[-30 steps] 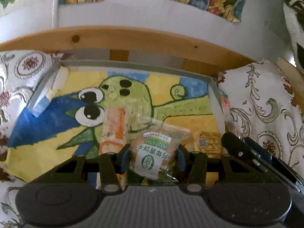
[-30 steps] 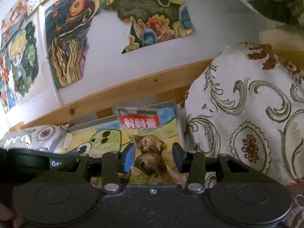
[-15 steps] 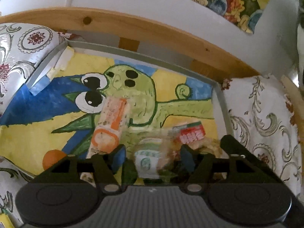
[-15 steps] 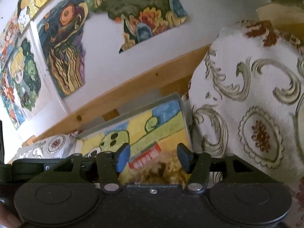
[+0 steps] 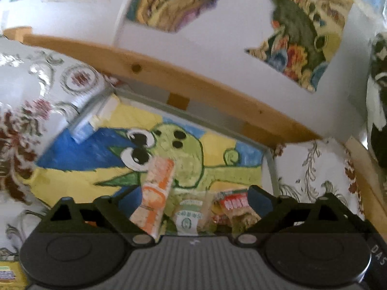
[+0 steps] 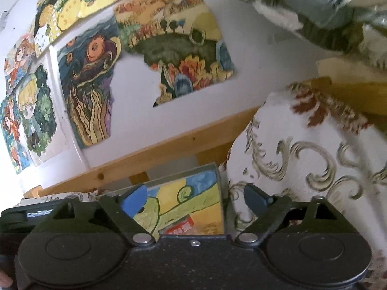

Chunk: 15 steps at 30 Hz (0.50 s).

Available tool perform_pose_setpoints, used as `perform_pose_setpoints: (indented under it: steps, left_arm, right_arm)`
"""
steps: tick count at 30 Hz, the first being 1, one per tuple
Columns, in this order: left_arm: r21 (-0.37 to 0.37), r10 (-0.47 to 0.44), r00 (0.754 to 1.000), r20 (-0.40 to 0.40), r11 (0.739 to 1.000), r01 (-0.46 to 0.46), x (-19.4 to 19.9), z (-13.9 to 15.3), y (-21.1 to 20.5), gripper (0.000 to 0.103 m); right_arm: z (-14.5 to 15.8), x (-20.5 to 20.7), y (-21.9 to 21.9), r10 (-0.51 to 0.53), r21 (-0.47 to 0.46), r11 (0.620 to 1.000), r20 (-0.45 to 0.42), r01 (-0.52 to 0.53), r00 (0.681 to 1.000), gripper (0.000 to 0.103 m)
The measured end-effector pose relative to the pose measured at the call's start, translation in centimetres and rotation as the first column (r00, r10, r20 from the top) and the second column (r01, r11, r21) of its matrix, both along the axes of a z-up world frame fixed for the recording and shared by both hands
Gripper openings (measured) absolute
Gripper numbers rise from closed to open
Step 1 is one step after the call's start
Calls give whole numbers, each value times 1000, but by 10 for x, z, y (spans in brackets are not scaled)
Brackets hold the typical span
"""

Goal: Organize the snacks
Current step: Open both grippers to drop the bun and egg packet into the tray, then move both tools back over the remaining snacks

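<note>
While both tools stand with fingers spread wide and grip nothing, three snacks lie just ahead of the left tool [image 5: 194, 194] on the painted tray [image 5: 72, 176]: an orange-and-white packet [image 5: 157, 193] by its left finger, a green-labelled cake [image 5: 189, 216] in the middle, a red-labelled pouch [image 5: 233, 205] by its right finger. The right tool [image 6: 193, 199] shows only the pouch's corner [image 6: 180, 227] — further off, a patterned cushion [image 6: 314, 164] and a wooden rail [image 5: 193, 84].
</note>
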<state>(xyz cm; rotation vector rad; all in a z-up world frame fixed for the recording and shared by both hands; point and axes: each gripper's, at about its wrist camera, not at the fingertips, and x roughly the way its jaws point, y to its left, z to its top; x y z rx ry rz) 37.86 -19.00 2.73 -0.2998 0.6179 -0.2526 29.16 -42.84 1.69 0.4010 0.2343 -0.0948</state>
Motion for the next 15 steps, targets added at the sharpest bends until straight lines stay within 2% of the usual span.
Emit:
perform_pose_setpoints:
  steps: [9,15]
  left_arm:
    - [32,30,993,114,999,-33,-46,19,18,102]
    - [47,29,988,150,998,-36,-81,23,34,103]
  right_arm:
    - [19,-38,17,-3,-91,996,28,6,1000,98]
    - [29,-67,38,14,-142,990,47,-7,999,102]
